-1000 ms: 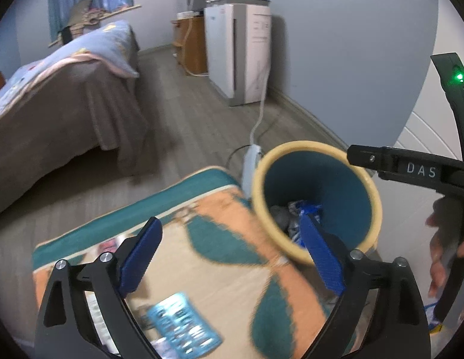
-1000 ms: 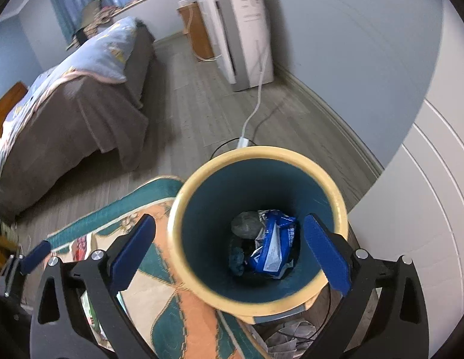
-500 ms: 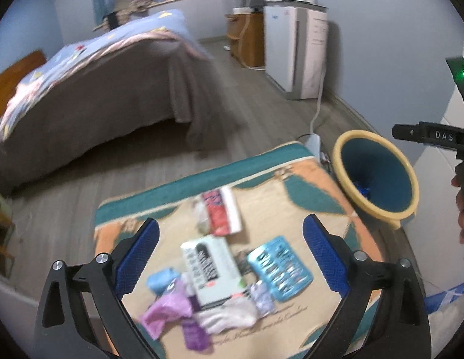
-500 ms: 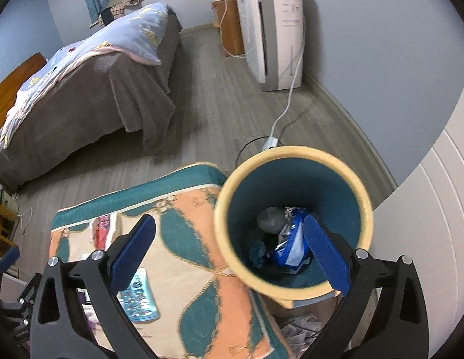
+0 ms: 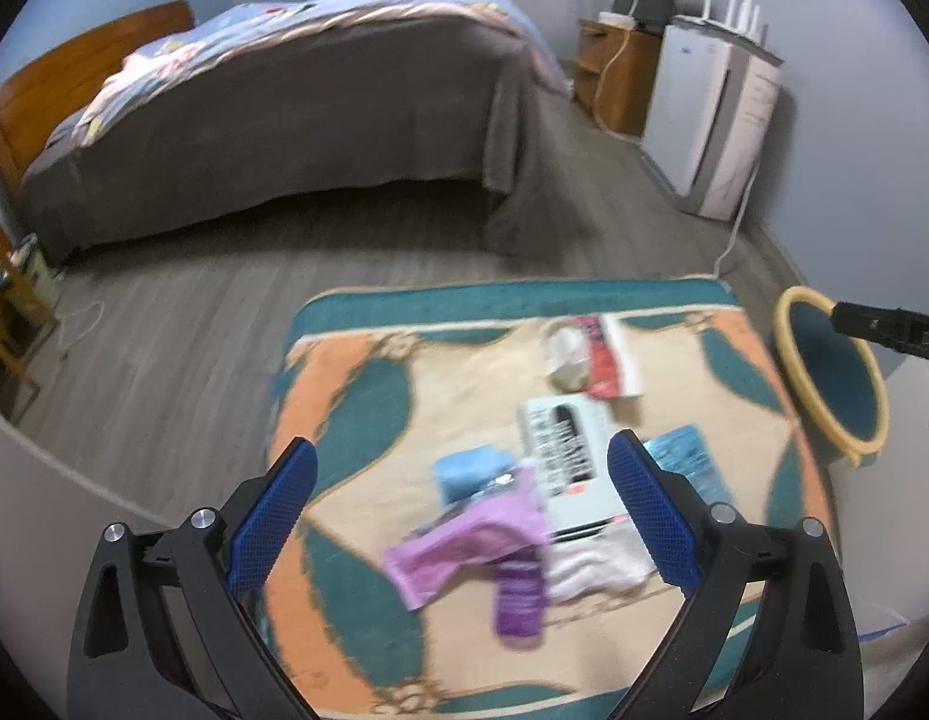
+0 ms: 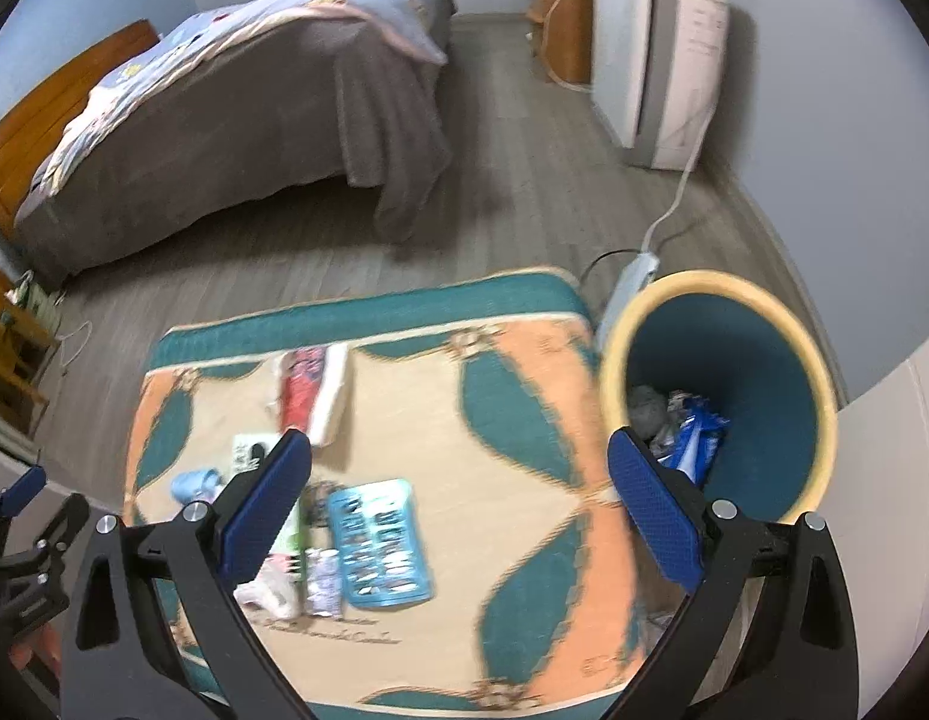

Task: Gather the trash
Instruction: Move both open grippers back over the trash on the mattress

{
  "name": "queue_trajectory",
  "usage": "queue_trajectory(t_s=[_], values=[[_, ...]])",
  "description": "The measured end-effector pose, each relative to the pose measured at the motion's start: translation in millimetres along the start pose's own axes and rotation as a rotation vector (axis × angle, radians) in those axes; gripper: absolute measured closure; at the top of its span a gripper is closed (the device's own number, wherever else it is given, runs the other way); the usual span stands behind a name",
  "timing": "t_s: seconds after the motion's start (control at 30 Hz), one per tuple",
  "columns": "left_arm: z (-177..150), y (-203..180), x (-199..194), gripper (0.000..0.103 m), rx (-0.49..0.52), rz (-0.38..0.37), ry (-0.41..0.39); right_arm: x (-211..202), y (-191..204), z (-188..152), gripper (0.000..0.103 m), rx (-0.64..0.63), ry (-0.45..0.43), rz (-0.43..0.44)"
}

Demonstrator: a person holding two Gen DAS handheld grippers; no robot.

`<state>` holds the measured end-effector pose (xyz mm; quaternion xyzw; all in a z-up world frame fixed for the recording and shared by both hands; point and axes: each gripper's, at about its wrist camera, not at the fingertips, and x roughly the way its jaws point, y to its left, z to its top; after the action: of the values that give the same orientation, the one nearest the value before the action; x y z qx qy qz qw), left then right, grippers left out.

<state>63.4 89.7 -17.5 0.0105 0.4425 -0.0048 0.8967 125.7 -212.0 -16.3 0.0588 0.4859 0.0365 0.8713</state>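
- The trash (image 5: 512, 516) lies in a loose cluster at lower centre of the left view, on the rug (image 5: 356, 420): a pink wrapper (image 5: 464, 546), a purple tube (image 5: 518, 597), a white box (image 5: 569, 456), a blue tray (image 6: 380, 543) and a red-and-white pack (image 5: 608, 357).
- All are flat, light and blurred.
- The bin (image 6: 770, 360), at right, already holds a blue wrapper (image 6: 695, 435) and grey scraps, so by my judgement some is done and most is left.
- Left gripper (image 5: 461, 516) hangs over the cluster, fingers spread wide and empty.
- Right gripper (image 6: 458, 516) likewise gapes, empty, beside the bin.
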Motion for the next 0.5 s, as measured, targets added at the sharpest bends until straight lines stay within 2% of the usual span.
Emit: queue_trajectory(t_s=[0.1, 0.3, 0.4, 0.5], values=[[-10, 10, 8, 0.007, 0.002, 0.009, 0.029, 9, 16, -6, 0.006, -0.012, 0.030, 0.006], [-21, 15, 32, 0.007, 0.021, -0.031, 0.097, 27, 28, -24, 0.006, -0.024, 0.079, -0.012], [-23, 11, 40, 0.007, 0.029, -0.054, 0.121, 39, 28, -32, 0.006, -0.006, 0.115, -0.031], [-28, -1, 49, 0.007, 0.079, -0.082, 0.155, 50, 29, -38, 0.006, -0.001, 0.140, -0.046]])
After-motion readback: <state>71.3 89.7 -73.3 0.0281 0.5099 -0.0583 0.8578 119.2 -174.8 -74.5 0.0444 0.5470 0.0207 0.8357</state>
